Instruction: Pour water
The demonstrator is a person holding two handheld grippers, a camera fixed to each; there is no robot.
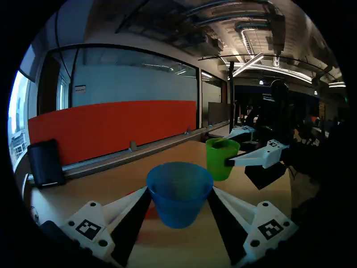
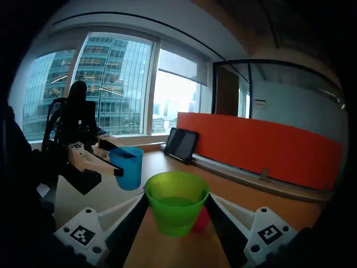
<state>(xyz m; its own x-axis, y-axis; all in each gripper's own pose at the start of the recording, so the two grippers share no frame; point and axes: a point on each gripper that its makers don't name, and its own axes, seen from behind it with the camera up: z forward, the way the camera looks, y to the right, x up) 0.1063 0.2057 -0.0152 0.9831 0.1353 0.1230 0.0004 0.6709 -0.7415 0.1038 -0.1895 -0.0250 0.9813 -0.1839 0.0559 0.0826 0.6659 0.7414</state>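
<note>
Wooden desk [image 1: 111, 183] beneath the blue cup [image 1: 180, 194] meets an orange partition [image 1: 111, 129].

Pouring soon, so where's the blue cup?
In the left gripper view the blue cup sits bottom centre in the jaws of the left gripper, green cup beyond on its right.

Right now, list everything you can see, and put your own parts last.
light wooden desk: one, tan, under both cups
orange partition panel: one, orange, along the desk's back edge
dark flat tablet: one, black, propped up at the window end of the panel
tall glass windows: several panes, clear, beyond the desk, buildings outside
blue plastic cup: one, blue, upright over the desk
green plastic cup: one, green, upright over the desk, seems to hold some liquid
left tongs: one, white and black, shut on the blue cup
right tongs: one, white and black, shut on the green cup
</note>
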